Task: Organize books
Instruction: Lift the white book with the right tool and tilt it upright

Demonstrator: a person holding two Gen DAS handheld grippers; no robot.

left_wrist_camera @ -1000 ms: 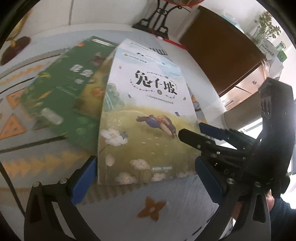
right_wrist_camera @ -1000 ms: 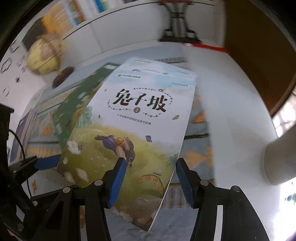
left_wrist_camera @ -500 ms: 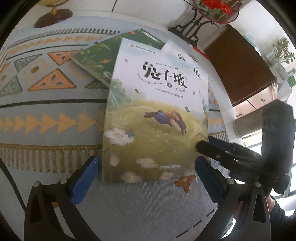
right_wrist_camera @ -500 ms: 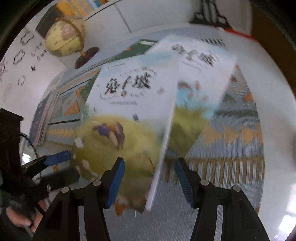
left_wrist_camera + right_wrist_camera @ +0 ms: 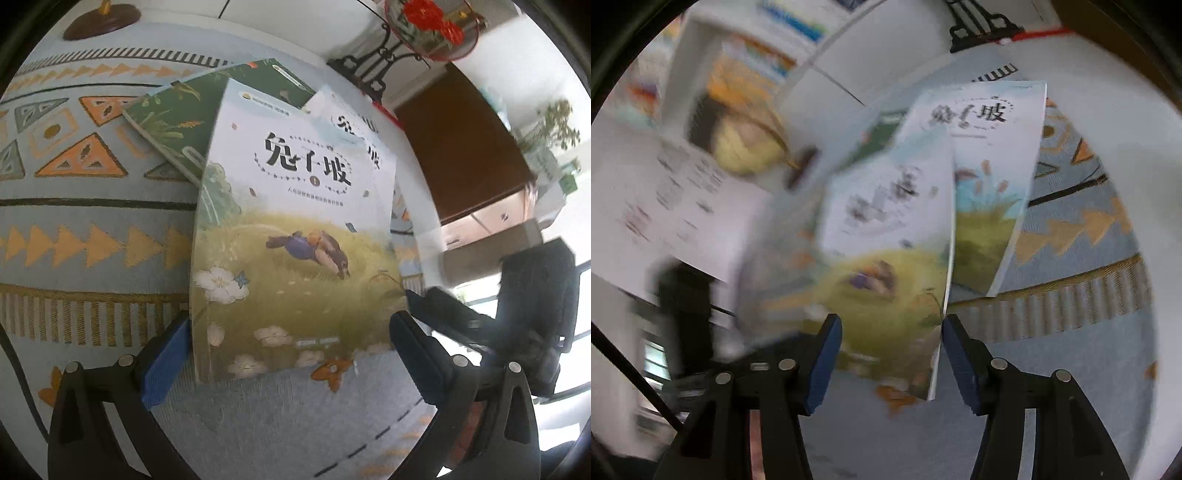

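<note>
- Top book (image 5: 295,236), pale cover with black title, meadow and a running animal: in the middle of the left wrist view, raised off the rug, cover facing the camera.
- Spine edge of it just beside the blue pad of the left finger (image 5: 166,358); lower right corner at the tip of the other gripper's dark finger.
- In the right wrist view same book (image 5: 886,240) blurred, its right edge running down to the inner face of the right finger (image 5: 964,362); touching or just apart cannot be told.
- Left gripper (image 5: 280,354): jaws wide, book's lower edge between them; pressing on it or not cannot be told.
- Right gripper (image 5: 890,354): jaws about half apart, lower corner of the book between them; a real grip cannot be told because of blur.
- Second book (image 5: 993,177), same title, pond and reeds on cover: flat on the rug behind the top one, upper right of centre in the right wrist view; only its top corner (image 5: 354,122) visible in the left wrist view.
- Green book (image 5: 192,114): flat, partly under the other two, upper middle of the left wrist view.
- Patterned rug (image 5: 81,229): open to the left and below the books; fringe band and bare part also at lower right of the right wrist view.
- Brown cabinet (image 5: 461,147) at right, black stand (image 5: 373,70) at upper middle, both well apart from the books.
- Globe (image 5: 746,147), blurred, at upper left of the right wrist view.
- Shelf with coloured spines at top left there; contents too blurred to name.
</note>
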